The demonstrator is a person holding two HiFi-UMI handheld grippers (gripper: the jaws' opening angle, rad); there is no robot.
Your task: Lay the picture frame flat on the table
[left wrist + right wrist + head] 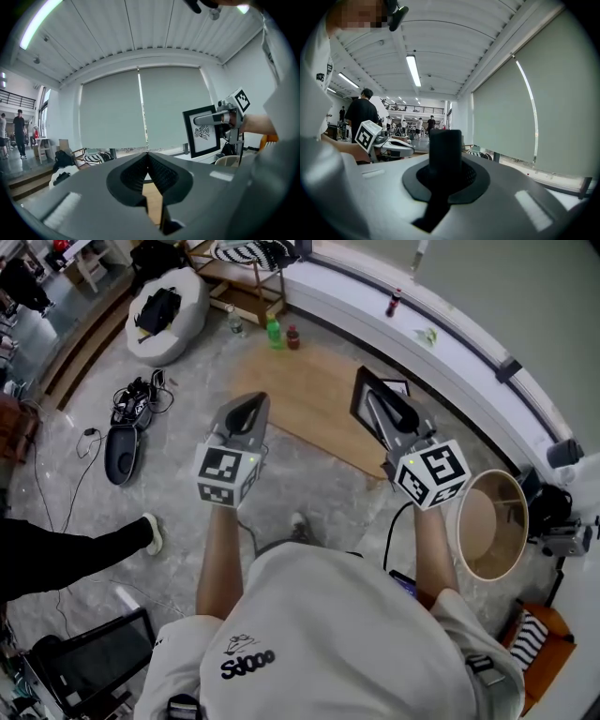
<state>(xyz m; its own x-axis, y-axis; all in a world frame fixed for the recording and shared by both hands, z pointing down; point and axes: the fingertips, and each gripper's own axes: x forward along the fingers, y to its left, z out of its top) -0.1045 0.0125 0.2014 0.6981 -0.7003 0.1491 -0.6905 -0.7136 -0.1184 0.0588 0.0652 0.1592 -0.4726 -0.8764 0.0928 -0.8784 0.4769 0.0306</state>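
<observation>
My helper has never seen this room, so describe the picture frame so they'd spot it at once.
Find the long white ledge curving along the wall, then the person before it. The picture frame is clamped upright in the right tool. Unlike the round tan bin, it is flat and rectangular, with a black border around a white sheet bearing a dark drawing.

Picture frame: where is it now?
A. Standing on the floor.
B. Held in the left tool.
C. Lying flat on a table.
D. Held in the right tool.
D: the right tool grips the picture frame upright in the air.
</observation>
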